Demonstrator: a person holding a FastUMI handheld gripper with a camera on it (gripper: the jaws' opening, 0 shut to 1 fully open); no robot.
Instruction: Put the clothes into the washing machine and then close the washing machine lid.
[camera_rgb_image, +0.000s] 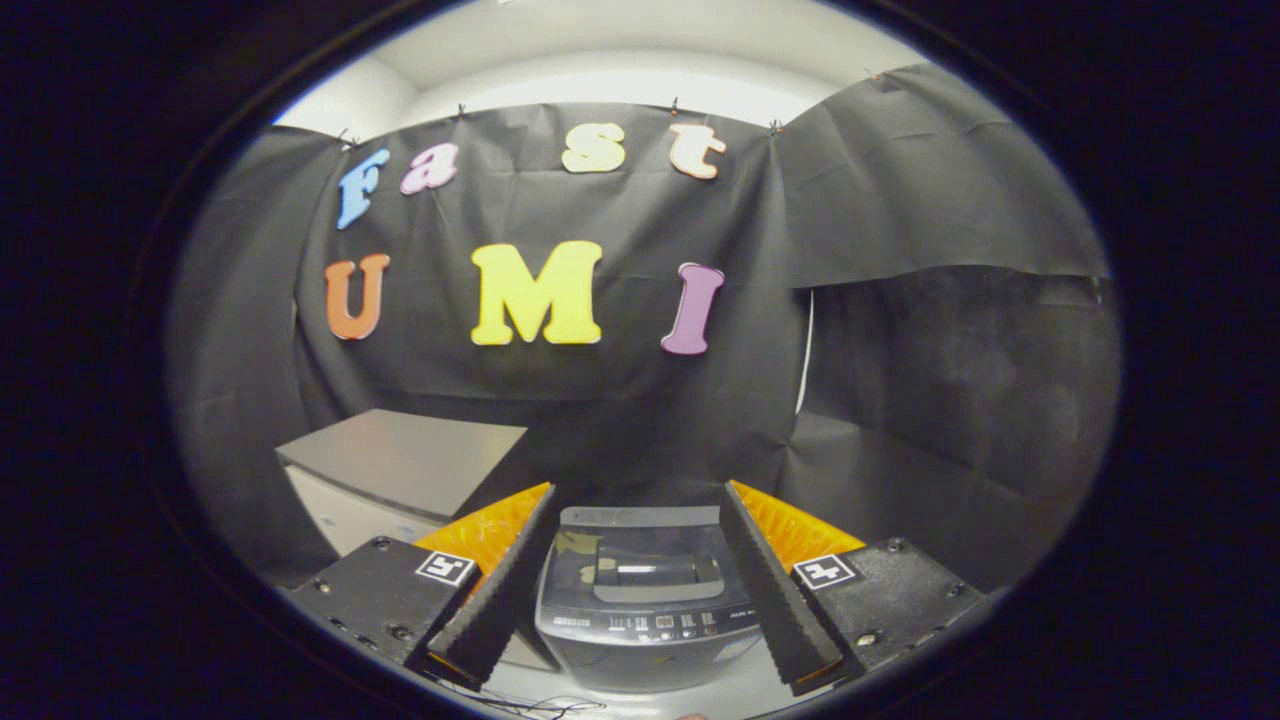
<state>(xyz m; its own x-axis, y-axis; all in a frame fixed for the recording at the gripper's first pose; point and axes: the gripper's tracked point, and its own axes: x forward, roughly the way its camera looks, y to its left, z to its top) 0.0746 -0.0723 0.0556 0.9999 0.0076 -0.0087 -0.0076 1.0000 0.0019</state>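
Washing machine (640, 590): between and below the two fingers, lid down.
Gripper (640, 500): fingers spread wide, holding nothing, above the machine.
Cabinet (405, 460): grey-topped, beside the machine, against the booth's black cloth wall (950, 380).

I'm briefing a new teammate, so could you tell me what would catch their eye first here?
The small grey washing machine stands out, sitting between and just beyond the open gripper fingers, its glass lid shut and its control panel facing us. Beside it, behind one finger, stands a white cabinet with a grey top, against the black cloth wall.
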